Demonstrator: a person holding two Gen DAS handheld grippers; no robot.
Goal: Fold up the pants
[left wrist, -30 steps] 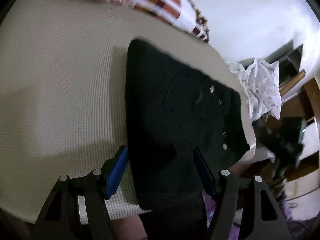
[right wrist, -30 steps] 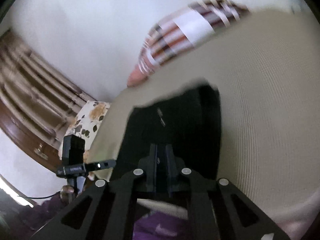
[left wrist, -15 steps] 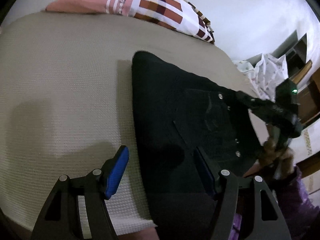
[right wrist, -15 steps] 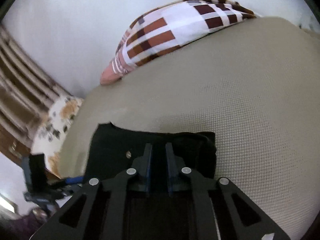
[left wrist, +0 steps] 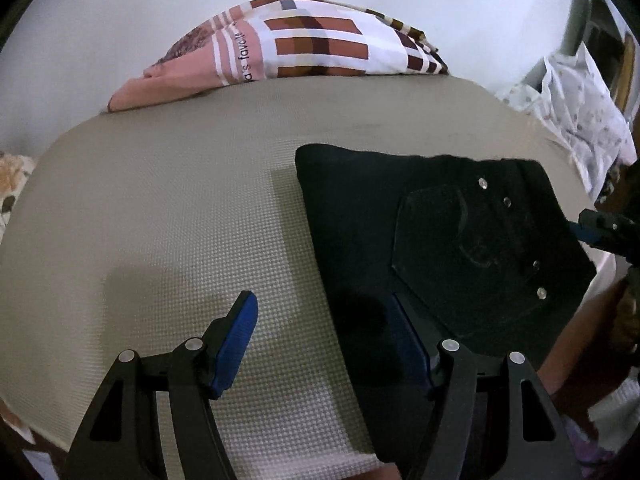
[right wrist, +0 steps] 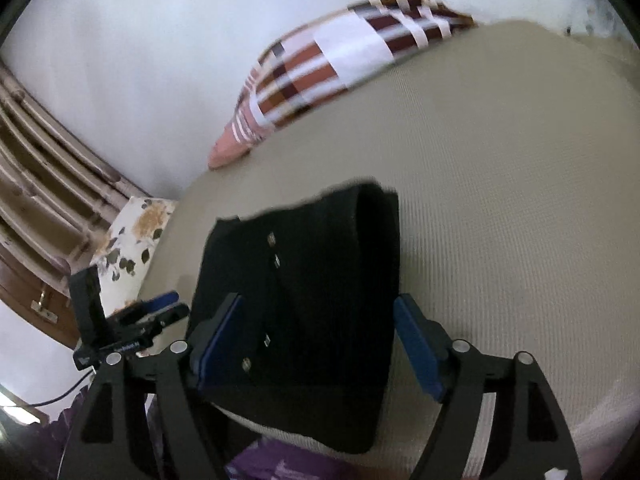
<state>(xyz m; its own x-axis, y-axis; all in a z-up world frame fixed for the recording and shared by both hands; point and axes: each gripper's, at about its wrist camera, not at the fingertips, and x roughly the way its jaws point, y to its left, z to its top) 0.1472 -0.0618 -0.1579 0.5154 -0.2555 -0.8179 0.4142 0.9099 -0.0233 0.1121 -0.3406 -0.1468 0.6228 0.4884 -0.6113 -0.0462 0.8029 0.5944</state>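
Beige, waffle-textured cloth covered the bed (left wrist: 168, 208), the largest thing in both views and the surface carrying the work. One patterned pillow (left wrist: 312, 44), in pink, white and brown blocks, lay along its far edge against the wall, well clear of the folding area. One pair of black pants (left wrist: 420, 240) sat on the near right part of the bed as the left wrist view showed it, already reduced to a compact, thick rectangle with a back pocket and four small metal rivets facing up; its near end reached the mattress edge and hung slightly over it. That placement probably kept the bundle within easy reach of the person standing at the bedside. Two sets of tongs were at work. The left tongs (left wrist: 324, 344) stood released, one blue pad over bare bedcover and the other over the dark cloth, gripping nothing and hovering at the bundle's left edge, perhaps ready to press or square it. The right tongs (right wrist: 316, 340) had just been opening: their pads stood wide on either side of the bundle's near end, with the pants between them but not pinched, which suggested the fold had been laid down and let go. A crumpled pale printed cloth (left wrist: 580, 112) lay off the bed to the far right.
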